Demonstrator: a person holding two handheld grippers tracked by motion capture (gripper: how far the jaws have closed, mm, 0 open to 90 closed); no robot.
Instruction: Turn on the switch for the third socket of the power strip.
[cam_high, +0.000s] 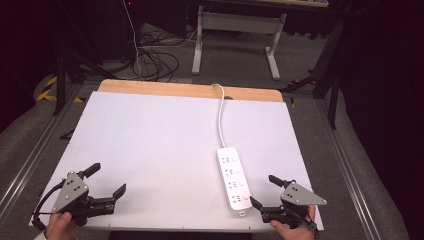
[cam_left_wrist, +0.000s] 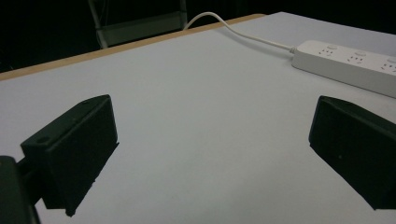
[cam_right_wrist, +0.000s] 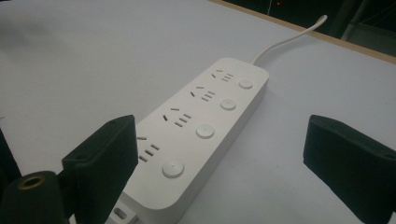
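**Two spread grippers at the near edge, power strip by the right one**

At the near left corner of the white table (cam_high: 150, 140), a hand (cam_high: 60, 226) holds the left gripper (cam_high: 106, 181) low over the surface. Its two black jaws stand wide apart with nothing between them; in the left gripper view they frame bare white tabletop.

At the near right, the other hand (cam_high: 295, 231) holds the right gripper (cam_high: 265, 191), its jaws likewise spread wide and pinching nothing. One jaw sits just beside the near end of the power strip (cam_high: 234, 182); the other is off to the right, clear of it. In the right gripper view the left-hand jaw overlaps the strip's near corner, though whether it touches cannot be told.

The power strip is white and lies flat on the right half of the table, running from near to far. The right gripper view shows four socket groups along its top, each with a round button (cam_right_wrist: 173, 168) beside it.

From the strip's far end a white cord (cam_high: 220, 112) runs toward the far edge, where a wooden strip (cam_high: 150, 88) of the tabletop shows beyond the white sheet.

Beyond the table, on the grey floor, lie loose black cables (cam_high: 155, 62) at far left and the white legs of a frame (cam_high: 235, 35) at far centre.
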